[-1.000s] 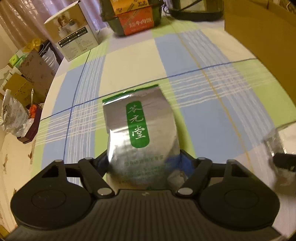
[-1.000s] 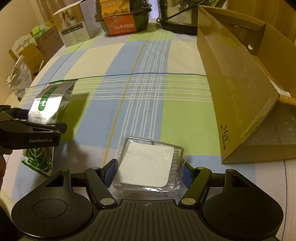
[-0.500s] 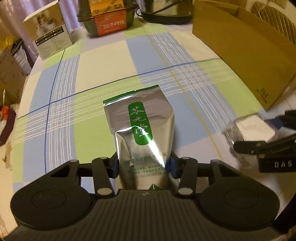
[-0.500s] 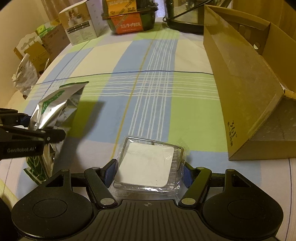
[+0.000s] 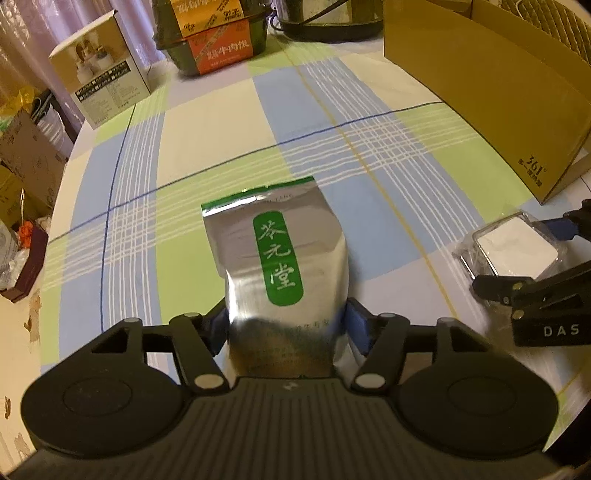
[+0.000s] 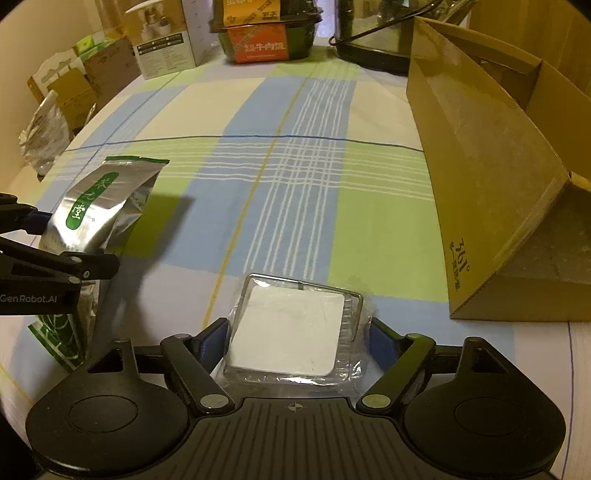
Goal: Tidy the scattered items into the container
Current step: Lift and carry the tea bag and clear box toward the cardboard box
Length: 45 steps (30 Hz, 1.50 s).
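Note:
A silver tea pouch (image 5: 280,258) with a green label is pinched near its bottom by my left gripper (image 5: 288,325), which is shut on it. In the right wrist view the pouch (image 6: 103,199) is tilted up, its top end off the checked cloth, inside the left gripper (image 6: 66,240). My right gripper (image 6: 295,339) is shut on a clear plastic packet (image 6: 291,332) holding a white square; from the left wrist, the packet (image 5: 517,251) appears at the right edge. The brown cardboard box (image 6: 487,177) stands to the right, its open side facing up.
At the table's far edge stand a white product box (image 5: 103,88), stacked black food trays with an orange label (image 5: 218,40) and a dark pot (image 5: 325,22). Cartons and bags (image 6: 66,88) crowd beyond the left edge. The cardboard box (image 5: 480,92) fills the right side.
The left gripper's jaws closed on the pouch and tipped it up from lying flat. The left wrist view swung right, bringing the box into view. The right gripper kept its hold on the packet.

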### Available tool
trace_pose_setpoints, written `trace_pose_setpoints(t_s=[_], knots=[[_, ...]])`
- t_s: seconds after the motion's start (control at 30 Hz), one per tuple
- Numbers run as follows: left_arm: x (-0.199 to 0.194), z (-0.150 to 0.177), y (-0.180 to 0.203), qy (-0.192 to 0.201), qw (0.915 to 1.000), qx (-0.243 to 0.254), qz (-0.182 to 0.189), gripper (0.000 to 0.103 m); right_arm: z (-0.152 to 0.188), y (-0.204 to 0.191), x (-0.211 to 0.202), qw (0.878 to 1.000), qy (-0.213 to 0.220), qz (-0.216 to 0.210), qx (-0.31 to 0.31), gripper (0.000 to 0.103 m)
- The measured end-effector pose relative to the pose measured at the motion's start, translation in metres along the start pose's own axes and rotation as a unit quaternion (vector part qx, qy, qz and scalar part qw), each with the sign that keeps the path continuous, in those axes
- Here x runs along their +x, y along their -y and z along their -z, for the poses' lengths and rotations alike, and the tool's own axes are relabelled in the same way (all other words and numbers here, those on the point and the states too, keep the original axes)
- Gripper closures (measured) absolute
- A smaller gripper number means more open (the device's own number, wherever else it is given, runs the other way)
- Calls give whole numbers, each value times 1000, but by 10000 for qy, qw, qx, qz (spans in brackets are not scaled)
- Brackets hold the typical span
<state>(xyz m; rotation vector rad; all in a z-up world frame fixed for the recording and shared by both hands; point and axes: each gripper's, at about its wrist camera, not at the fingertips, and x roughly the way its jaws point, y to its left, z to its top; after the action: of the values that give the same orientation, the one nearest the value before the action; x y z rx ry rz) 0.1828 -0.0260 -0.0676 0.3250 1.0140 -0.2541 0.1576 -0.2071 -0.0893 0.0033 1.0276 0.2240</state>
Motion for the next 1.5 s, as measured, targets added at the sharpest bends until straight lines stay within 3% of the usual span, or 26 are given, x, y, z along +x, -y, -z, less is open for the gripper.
trace_pose_setpoints(t_s=[0.13, 0.27, 0.3, 0.33, 0.47, 0.77, 1.5], knots=[[0, -3, 0, -17, 10000, 48, -34, 42, 0, 1, -2, 9999, 4, 60, 89, 20], [3, -3, 0, -110, 9999, 81, 0, 51, 1, 2, -3, 9999, -15, 95, 136, 20], [2, -2, -1, -115, 9999, 95, 6, 52, 1, 2, -2, 9999, -21, 105, 132, 29], [2, -2, -1, -121, 9999, 91, 12, 54, 2, 2, -3, 9999, -20, 91, 127, 32], [-3, -4, -5, -135, 9999, 54, 80, 63, 1, 2, -6, 9999, -17, 59, 146, 34], [-26, -3, 0, -40, 9996, -30, 279, 63, -2, 3, -26, 9997, 143, 23, 186, 34], [-96, 0, 19, 180, 9991, -90, 380, 63, 0, -2, -97, 9980, 586, 36, 233, 34]])
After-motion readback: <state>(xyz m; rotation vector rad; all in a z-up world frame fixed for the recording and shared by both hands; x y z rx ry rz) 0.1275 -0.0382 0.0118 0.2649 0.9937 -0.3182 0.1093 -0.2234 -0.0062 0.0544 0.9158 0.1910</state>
